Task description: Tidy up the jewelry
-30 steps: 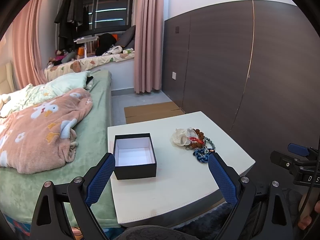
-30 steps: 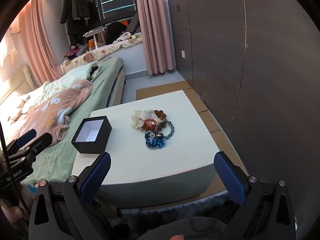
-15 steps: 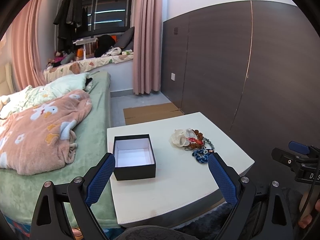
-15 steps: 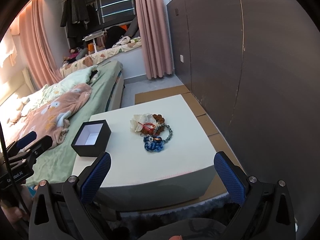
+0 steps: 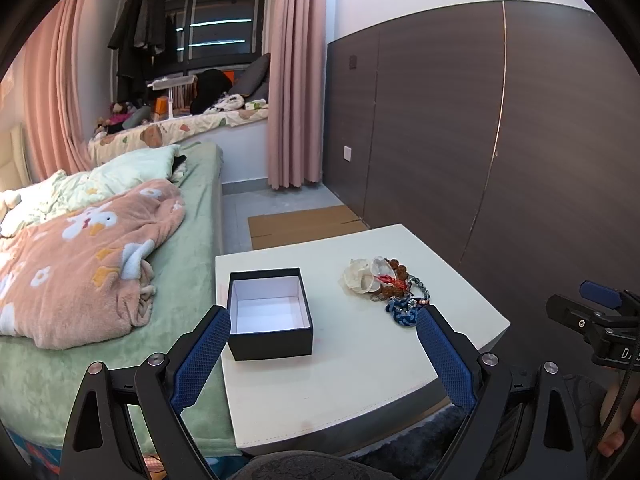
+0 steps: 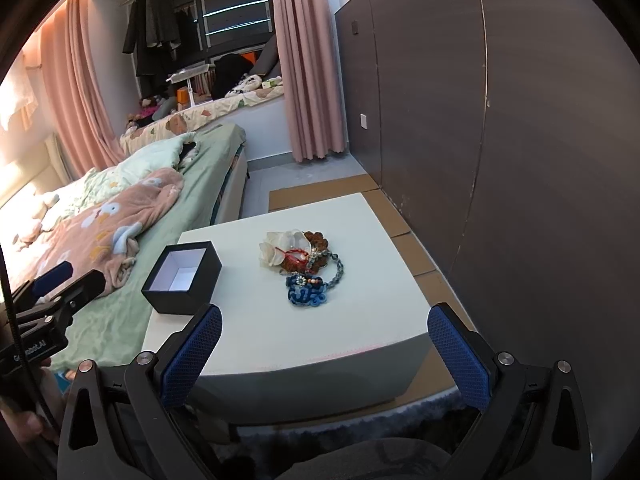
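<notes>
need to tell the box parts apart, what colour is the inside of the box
White inside, black outside; the box shows it best in the left wrist view.

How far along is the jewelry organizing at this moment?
Nothing looks done: the black box sits open and empty on the white table. The jewelry pile lies apart from it, untouched. Nothing is in hand: the left gripper and right gripper are both open, short of the table. Left to do: moving every piece into the box.
</notes>
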`<state>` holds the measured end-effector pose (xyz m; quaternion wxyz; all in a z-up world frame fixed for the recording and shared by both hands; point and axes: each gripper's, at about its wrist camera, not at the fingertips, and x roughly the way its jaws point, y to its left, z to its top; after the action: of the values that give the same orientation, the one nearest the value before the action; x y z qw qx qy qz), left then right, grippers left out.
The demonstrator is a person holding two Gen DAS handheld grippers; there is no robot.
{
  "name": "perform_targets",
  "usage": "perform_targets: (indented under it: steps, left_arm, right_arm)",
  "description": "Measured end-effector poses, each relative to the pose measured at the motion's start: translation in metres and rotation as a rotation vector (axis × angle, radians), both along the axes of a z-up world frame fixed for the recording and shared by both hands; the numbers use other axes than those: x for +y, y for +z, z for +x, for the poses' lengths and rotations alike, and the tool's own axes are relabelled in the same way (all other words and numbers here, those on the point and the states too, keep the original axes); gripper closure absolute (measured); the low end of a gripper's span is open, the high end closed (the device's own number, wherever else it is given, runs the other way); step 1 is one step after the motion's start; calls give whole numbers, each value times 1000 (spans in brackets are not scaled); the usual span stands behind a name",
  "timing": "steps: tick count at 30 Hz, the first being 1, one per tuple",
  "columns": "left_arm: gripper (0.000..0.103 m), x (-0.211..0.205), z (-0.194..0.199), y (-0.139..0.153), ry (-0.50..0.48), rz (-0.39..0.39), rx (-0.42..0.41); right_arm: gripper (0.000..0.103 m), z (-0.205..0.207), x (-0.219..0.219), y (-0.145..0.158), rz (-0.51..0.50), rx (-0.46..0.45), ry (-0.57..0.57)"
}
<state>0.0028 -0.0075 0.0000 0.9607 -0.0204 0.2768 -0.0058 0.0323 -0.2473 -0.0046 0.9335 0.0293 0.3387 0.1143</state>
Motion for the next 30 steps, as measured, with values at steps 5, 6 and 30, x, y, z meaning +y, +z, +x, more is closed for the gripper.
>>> perform_targets:
  steps: [5,6,30]
  left_arm:
    - [9,3,-1,0,5,-3,-2]
    - [9,4,-2,0,5,-5,-2]
    - [9,19,-1,-3,4,-79,-8]
  right_arm:
    - [0,-1,1,0,-3,-1,-1]
    - [0,-1,1,0,-3,0,0]
    - [0,-2,4,3,-25,-12,0]
